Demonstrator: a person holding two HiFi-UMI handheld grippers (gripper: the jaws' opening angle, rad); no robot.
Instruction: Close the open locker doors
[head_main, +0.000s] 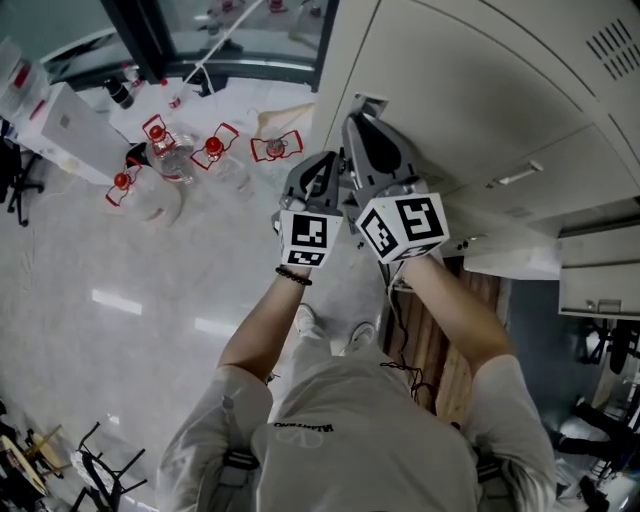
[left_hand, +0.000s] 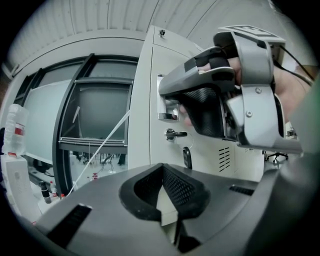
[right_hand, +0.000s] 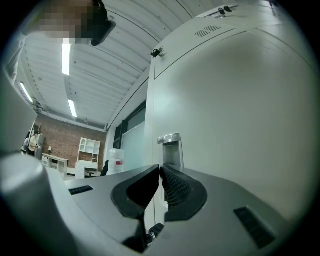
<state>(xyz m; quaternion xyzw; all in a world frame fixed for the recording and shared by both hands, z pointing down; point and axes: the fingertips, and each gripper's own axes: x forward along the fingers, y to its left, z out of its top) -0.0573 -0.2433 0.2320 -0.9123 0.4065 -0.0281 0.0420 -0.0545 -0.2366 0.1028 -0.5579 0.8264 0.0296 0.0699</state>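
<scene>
One smooth, flat locker door (right_hand: 235, 125)

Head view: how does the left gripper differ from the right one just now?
The right gripper reaches farther, its tip at the recessed handle of the locker door. The left gripper hangs back beside it, touching nothing. The right gripper's marker cube bears a different pattern from the left gripper's marker cube. Shared: both point at that door, jaws together, nothing held.
</scene>
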